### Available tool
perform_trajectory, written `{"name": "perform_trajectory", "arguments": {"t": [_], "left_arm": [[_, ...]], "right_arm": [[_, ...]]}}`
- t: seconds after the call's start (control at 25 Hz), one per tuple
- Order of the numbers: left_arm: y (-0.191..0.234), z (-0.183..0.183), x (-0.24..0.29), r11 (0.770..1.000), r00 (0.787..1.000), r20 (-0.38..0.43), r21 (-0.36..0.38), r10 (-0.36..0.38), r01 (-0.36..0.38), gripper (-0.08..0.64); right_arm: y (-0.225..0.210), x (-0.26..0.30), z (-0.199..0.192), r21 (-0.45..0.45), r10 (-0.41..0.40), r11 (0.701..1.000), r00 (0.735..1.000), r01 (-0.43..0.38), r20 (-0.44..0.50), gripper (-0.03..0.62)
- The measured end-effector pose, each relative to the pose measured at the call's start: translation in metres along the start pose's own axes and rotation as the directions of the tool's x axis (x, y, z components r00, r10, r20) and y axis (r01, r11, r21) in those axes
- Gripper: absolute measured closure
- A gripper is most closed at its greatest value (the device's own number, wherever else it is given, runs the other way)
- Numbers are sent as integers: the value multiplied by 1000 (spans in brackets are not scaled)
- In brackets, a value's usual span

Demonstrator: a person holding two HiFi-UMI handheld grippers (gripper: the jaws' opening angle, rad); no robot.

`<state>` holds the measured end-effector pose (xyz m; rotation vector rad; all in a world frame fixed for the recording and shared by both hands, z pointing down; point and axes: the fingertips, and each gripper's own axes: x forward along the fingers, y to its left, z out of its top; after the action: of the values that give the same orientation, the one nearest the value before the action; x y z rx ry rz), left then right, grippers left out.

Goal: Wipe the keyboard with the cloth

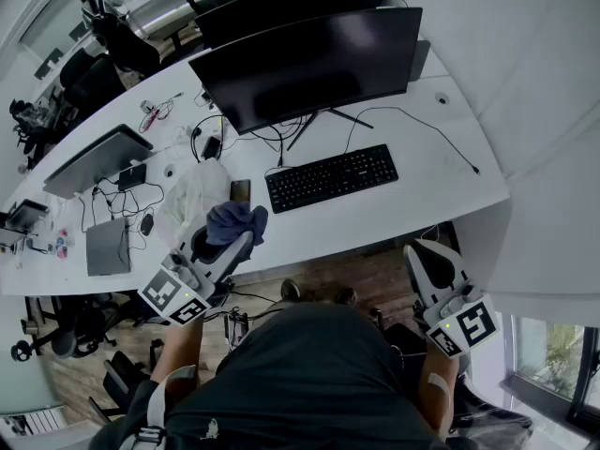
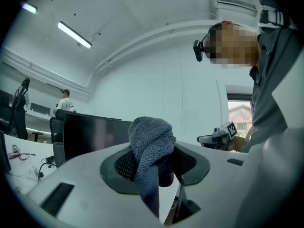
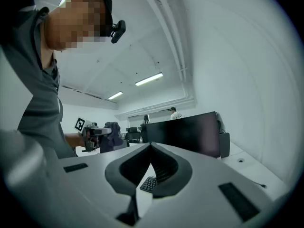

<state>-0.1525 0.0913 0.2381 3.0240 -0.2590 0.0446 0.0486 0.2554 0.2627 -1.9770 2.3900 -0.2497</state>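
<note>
Leftmost, a closed grey laptop [image 1: 108,247] lies near the left end of the white desk [image 1: 427,172]. Just right of it, in the lower left of the head view, the left gripper [image 1: 225,242] is clamped on the blue-grey cloth [image 1: 236,221], which bunches up above the jaws. The cloth is held near the desk's front edge, apart from the keyboard [image 1: 331,177]. That black keyboard sits mid-desk, below the dark monitor [image 1: 309,64] in the upper middle. At the lower right, the right gripper [image 1: 429,256] hangs just off the desk's front edge. Its jaws meet at the tips with nothing between them.
</note>
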Motion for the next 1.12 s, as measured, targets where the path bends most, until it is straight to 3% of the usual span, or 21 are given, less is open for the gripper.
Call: {"name": "perform_trajectory", "arguments": {"t": [0.24,0.44,0.6,0.72,0.96,1.12], "left_arm": [[-10,-12,20,1000,999,-34,-22,17,-18,403],[7,-26,25,998,997,-65,-50,31,-35,403],[54,-58,37,995,991,-110,-58,71,-78,403],[104,-106,50,992,980,-171,-52,105,-115,403],[177,-260,87,959,908,-378,-133,183,-249,403],[231,-326,116,940,846,-490,-138,210,-313,403]], "right_arm": [[-19,-8,-8,24,18,1000,1000,-18,-23,583],[-22,10,-12,33,33,999,998,-32,-44,583],[-23,47,-4,52,65,997,998,-63,-28,581],[-15,83,-9,31,95,995,992,-92,-86,581],[-19,128,-22,-6,101,994,961,-106,-256,581],[-22,149,-31,-3,118,992,936,-127,-331,581]]}}
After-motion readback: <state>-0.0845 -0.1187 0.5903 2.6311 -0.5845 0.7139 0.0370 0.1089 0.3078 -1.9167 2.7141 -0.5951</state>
